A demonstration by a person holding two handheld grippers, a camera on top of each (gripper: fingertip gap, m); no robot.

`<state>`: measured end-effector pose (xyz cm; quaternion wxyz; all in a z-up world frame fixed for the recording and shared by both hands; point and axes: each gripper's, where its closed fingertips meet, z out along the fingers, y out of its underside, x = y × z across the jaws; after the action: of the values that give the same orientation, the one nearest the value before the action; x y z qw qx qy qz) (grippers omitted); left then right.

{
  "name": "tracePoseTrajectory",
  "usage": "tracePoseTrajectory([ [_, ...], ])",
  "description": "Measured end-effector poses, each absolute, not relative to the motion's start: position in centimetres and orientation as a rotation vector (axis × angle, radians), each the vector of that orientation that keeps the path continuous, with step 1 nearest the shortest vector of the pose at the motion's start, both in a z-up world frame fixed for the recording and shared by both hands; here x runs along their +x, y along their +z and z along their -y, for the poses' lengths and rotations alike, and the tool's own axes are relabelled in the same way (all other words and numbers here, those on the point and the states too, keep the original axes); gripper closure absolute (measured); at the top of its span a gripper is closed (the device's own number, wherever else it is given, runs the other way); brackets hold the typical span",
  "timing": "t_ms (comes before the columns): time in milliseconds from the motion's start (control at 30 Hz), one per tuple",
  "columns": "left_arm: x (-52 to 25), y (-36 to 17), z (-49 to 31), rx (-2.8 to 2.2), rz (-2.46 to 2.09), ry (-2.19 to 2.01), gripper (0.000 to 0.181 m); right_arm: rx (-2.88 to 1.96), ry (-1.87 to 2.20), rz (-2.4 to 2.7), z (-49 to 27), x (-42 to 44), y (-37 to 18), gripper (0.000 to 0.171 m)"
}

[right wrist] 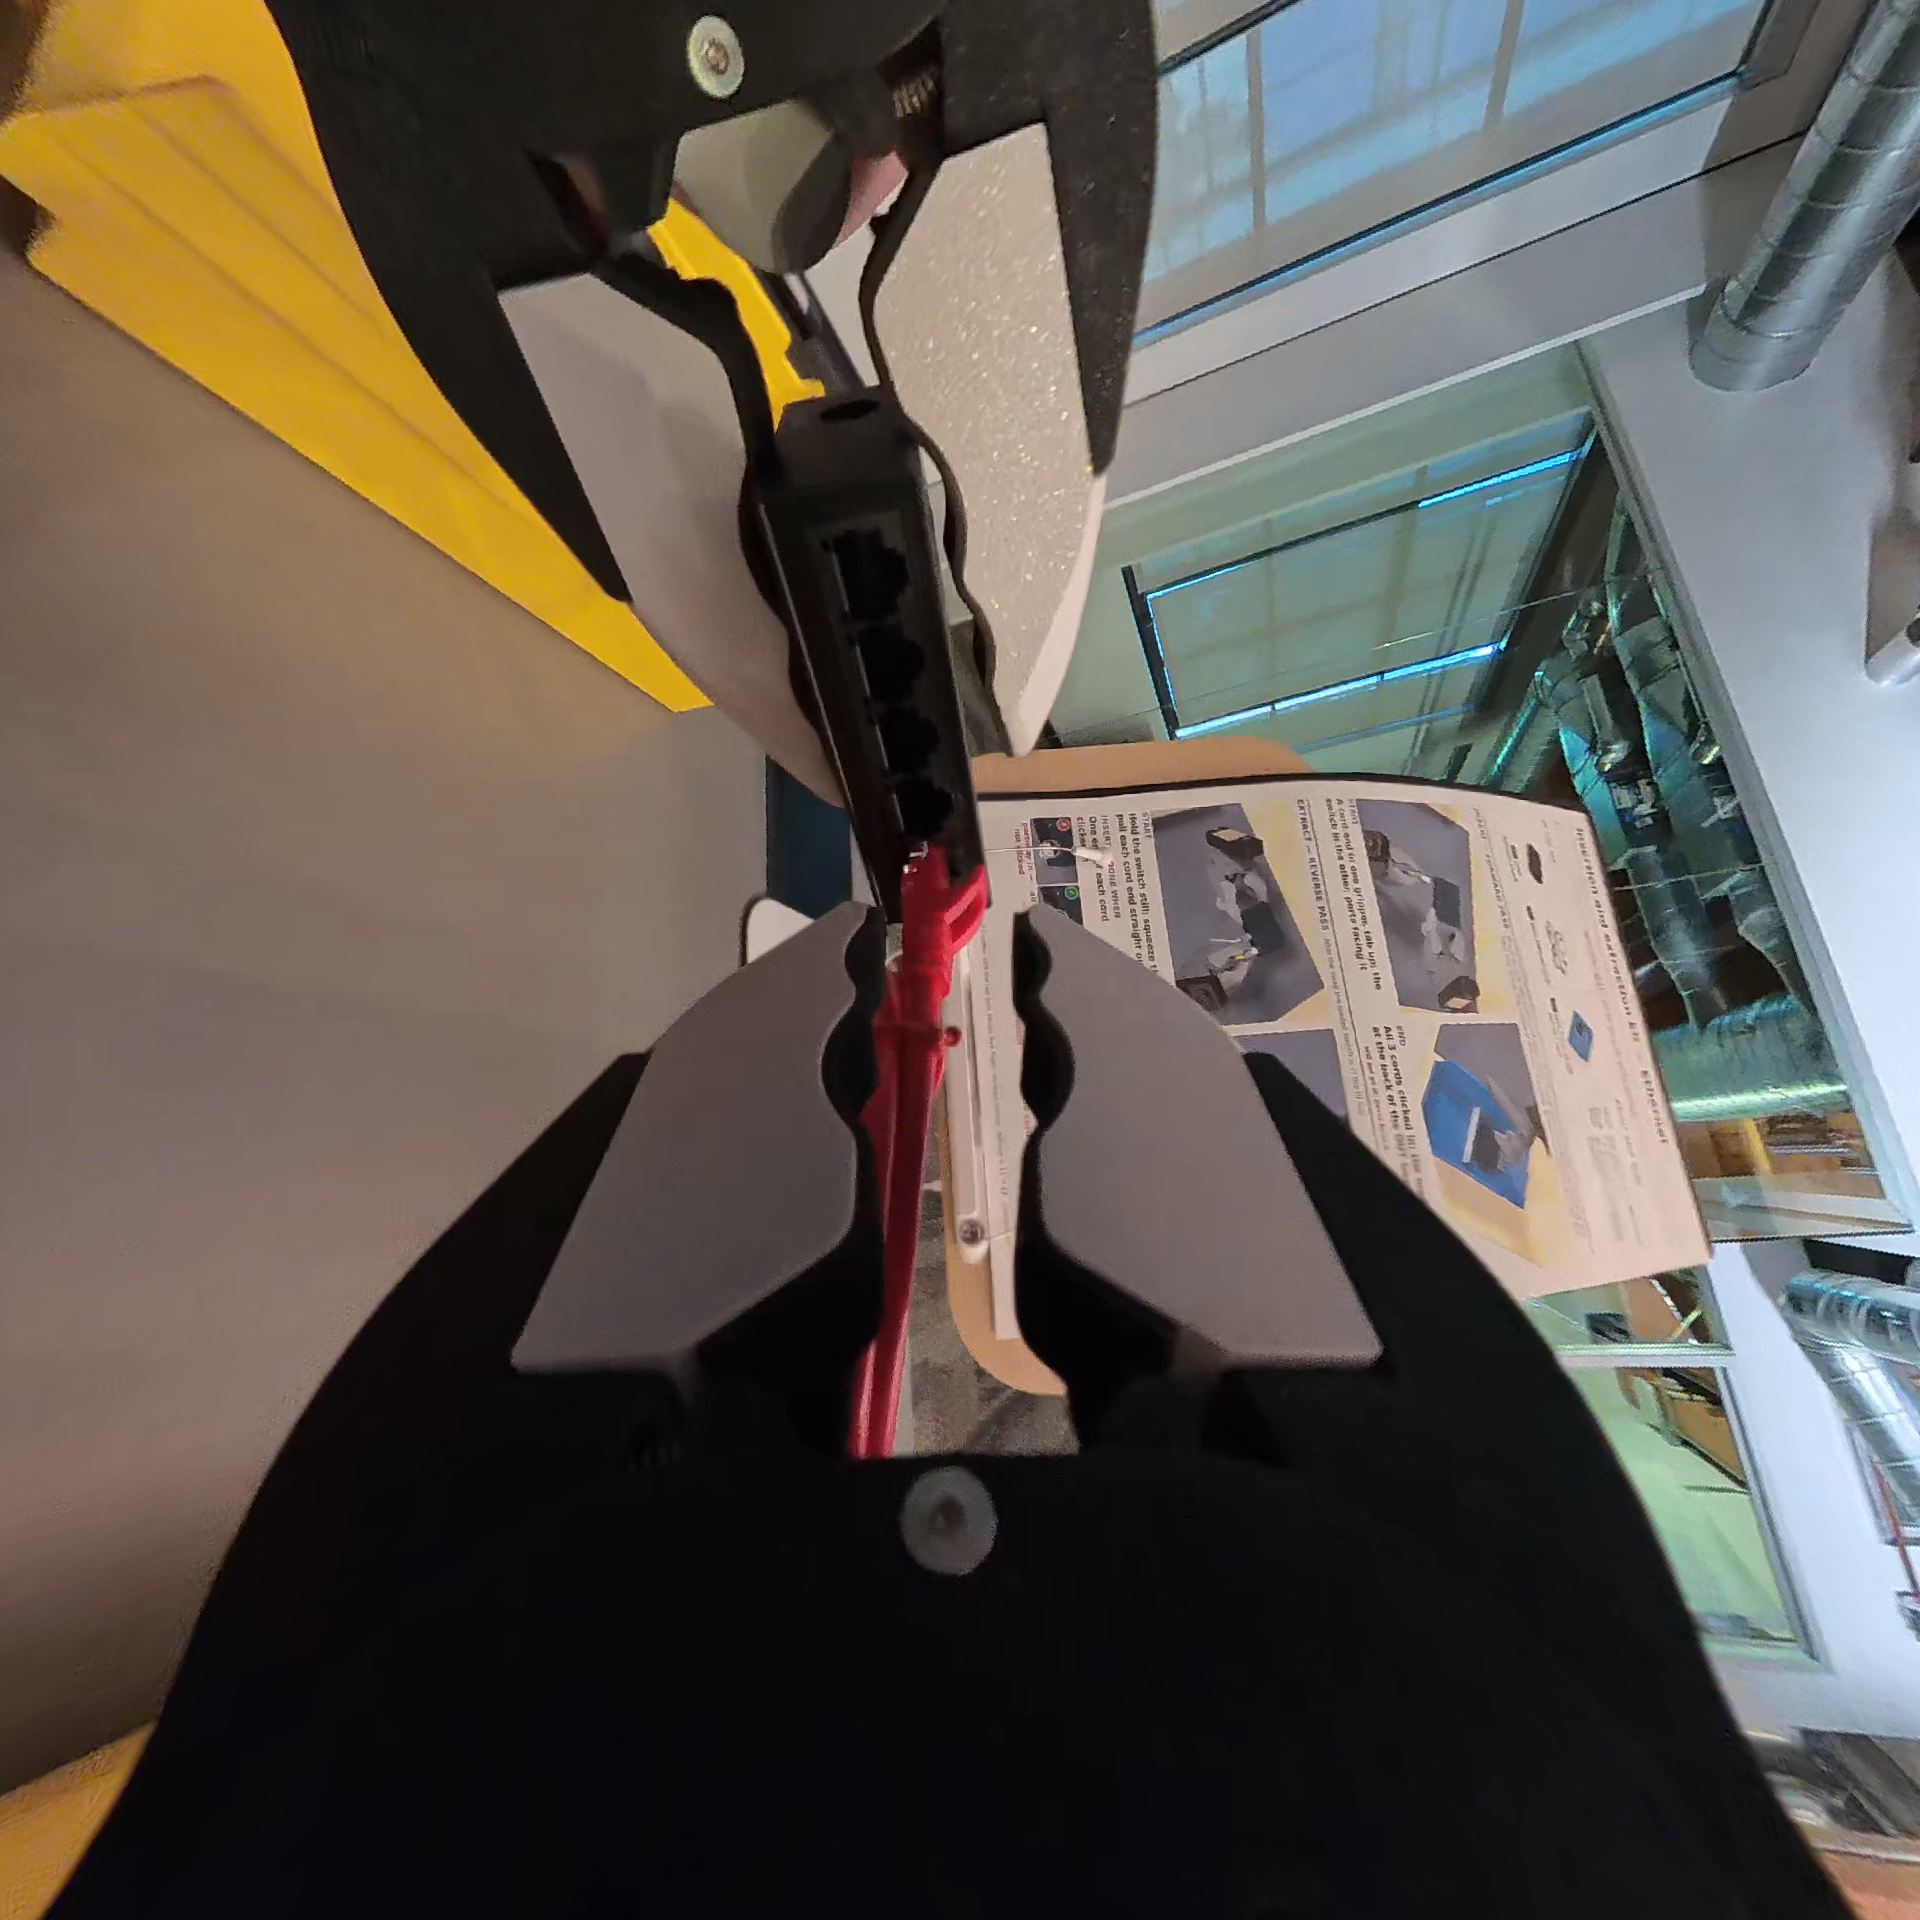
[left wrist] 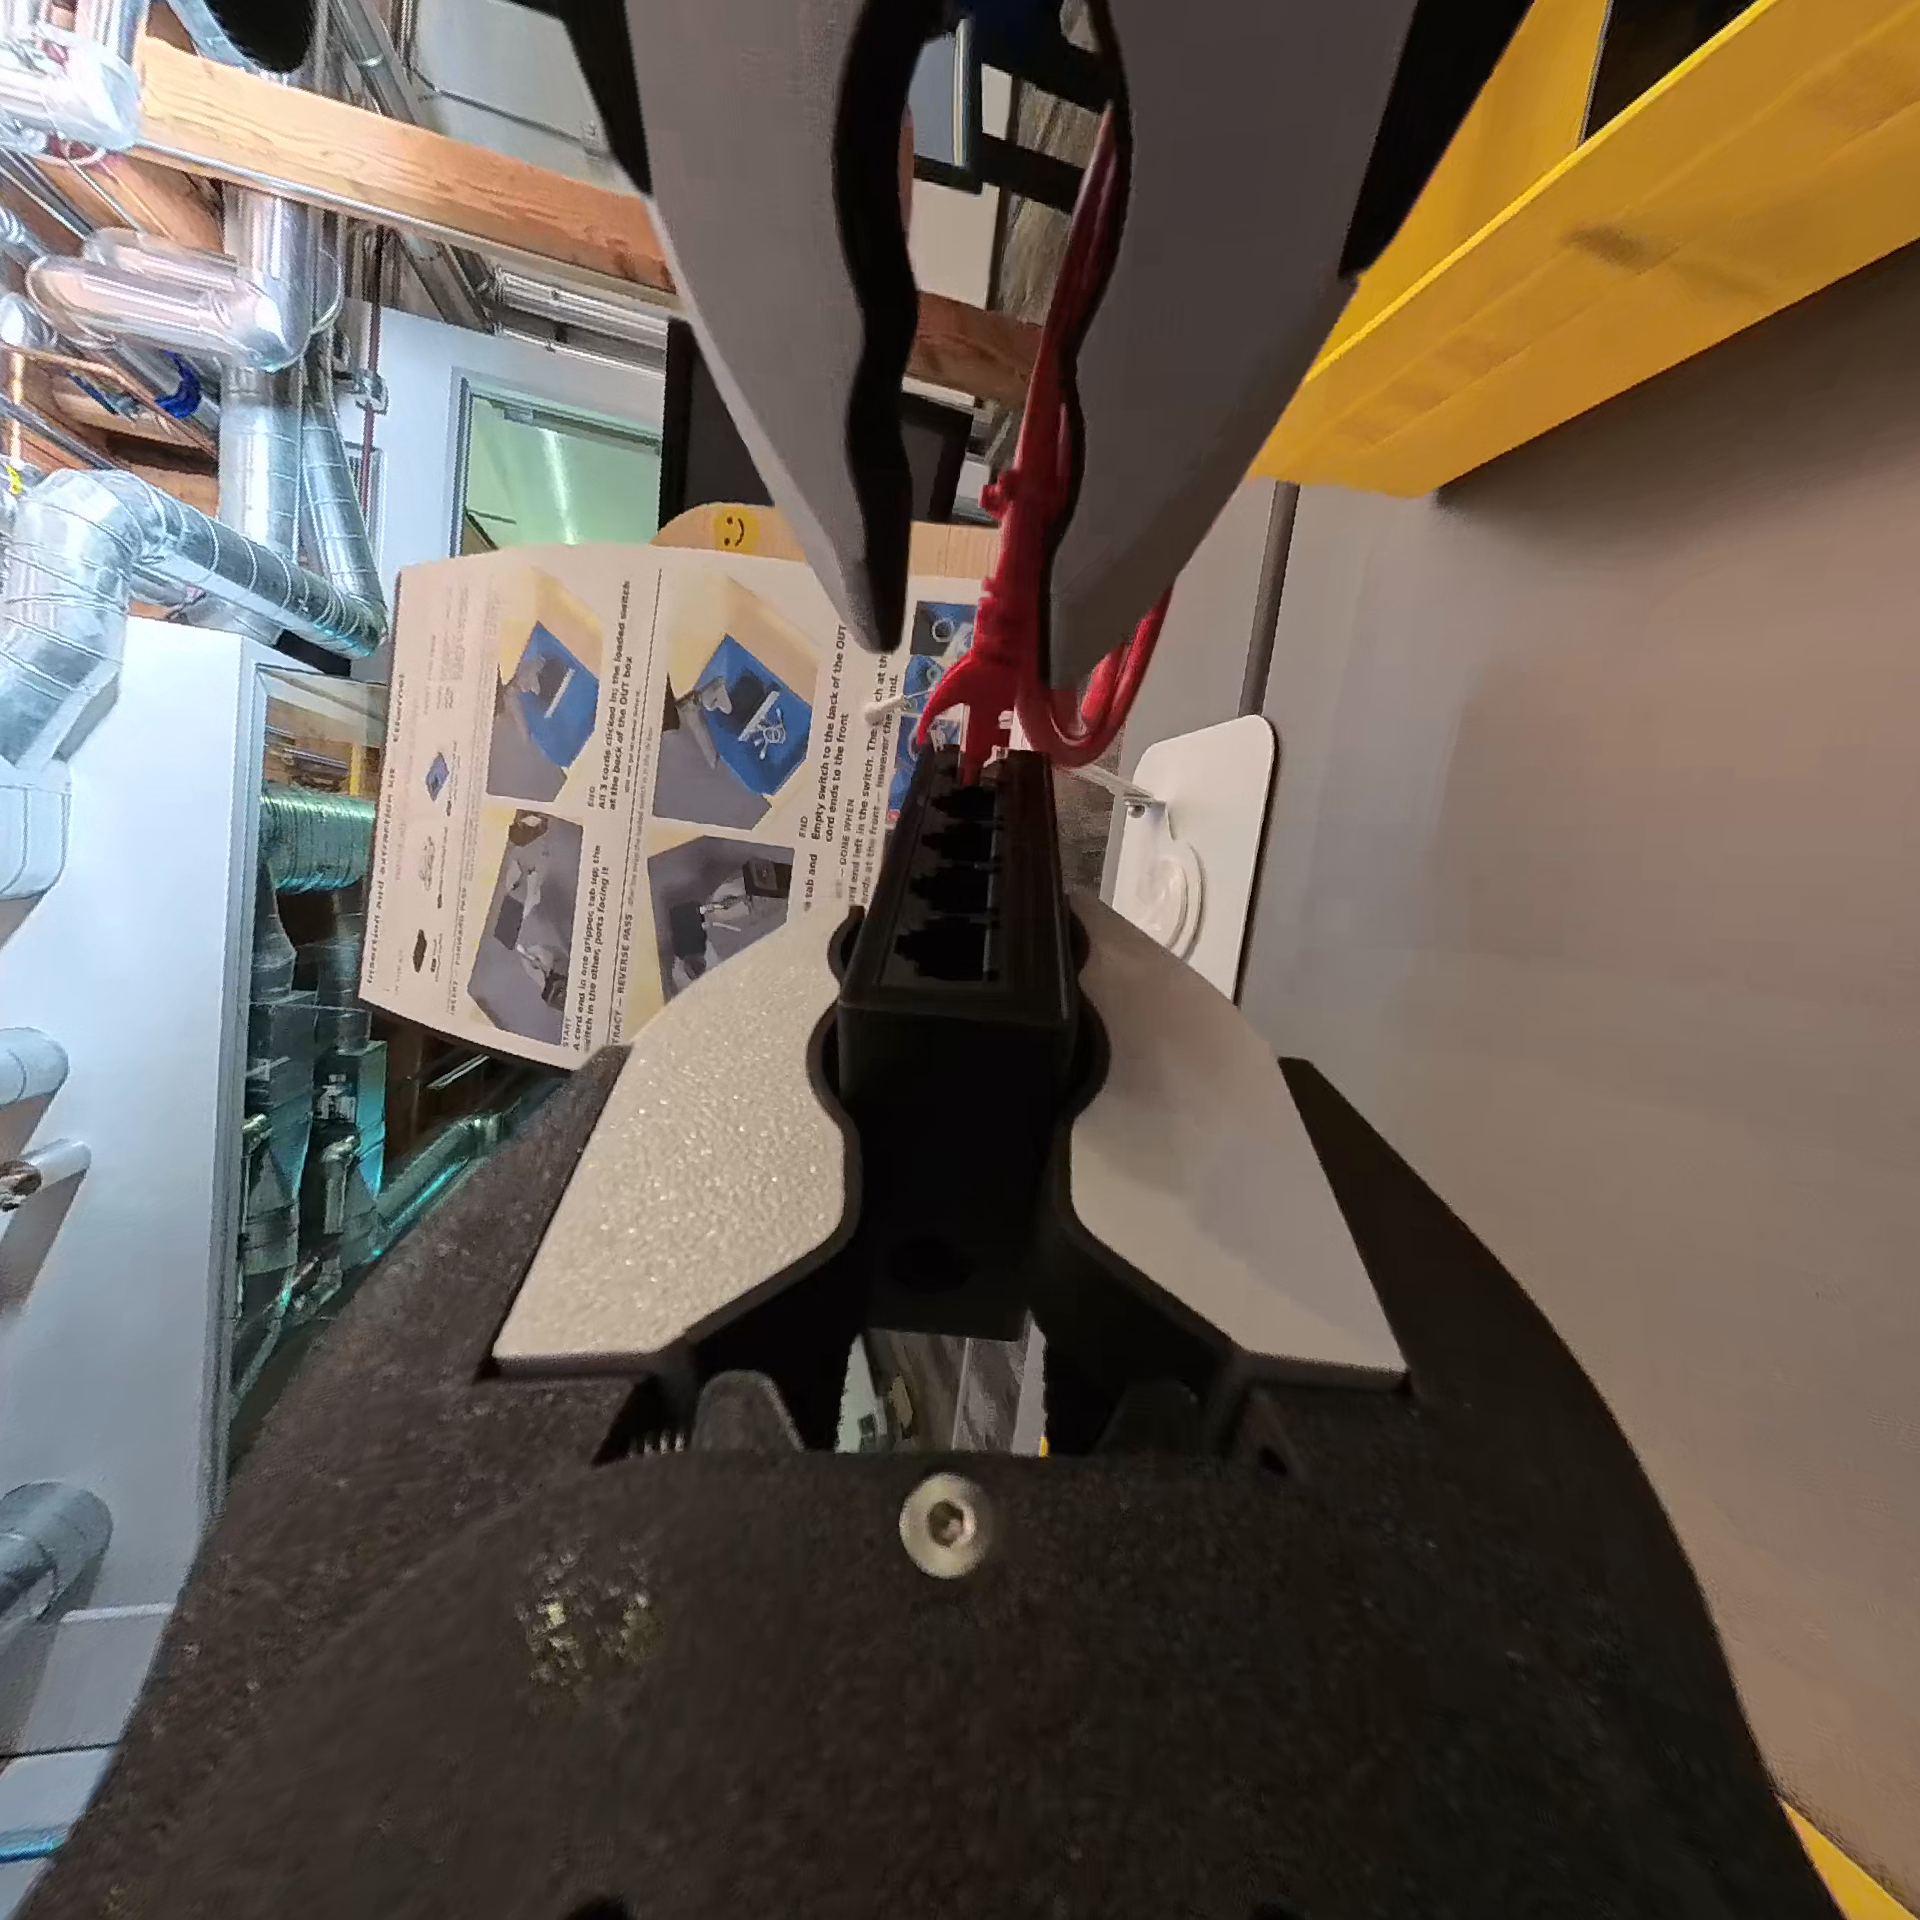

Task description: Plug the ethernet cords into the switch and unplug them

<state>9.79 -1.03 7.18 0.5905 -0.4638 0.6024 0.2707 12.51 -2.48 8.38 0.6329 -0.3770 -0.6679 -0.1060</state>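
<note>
My left gripper is shut on the black ethernet switch, which is held in the air with its row of ports facing out. A red ethernet cord has its plug seated in the port at the switch's far end. My right gripper is open just behind the plug. The cord runs back between its fingers and lies against the left one. The other ports on the switch are empty. The right gripper also shows in the left wrist view.
A printed instruction sheet on a board stands just beyond the switch. A yellow bin and a grey table surface lie on one side. A white holder is near the sheet. Silver ducts are far behind. Only a small space, under 4 cm, lies between the two pairs of fingers.
</note>
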Motion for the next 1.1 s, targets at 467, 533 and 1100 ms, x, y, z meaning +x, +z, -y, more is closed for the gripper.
tracePoseTrajectory([
  [467, 10.3, 7.3, 2.0, -1.066, -1.42, 0.686, 0.148, -0.803, -0.381, 1.563, 2.6, 12.3, 8.0, 0.153],
  [533, 10.5, 7.2, 2.1, -1.062, -1.427, 0.695, 0.148, -0.8, -0.396, 1.568, 2.5, 12.3, 7.8, 0.153],
  [1100, 11.3, 6.0, 2.1, -1.048, -1.47, 0.715, 0.148, -0.852, -0.467, 1.663, 2.6, 12.9, 6.4, 0.155],
])
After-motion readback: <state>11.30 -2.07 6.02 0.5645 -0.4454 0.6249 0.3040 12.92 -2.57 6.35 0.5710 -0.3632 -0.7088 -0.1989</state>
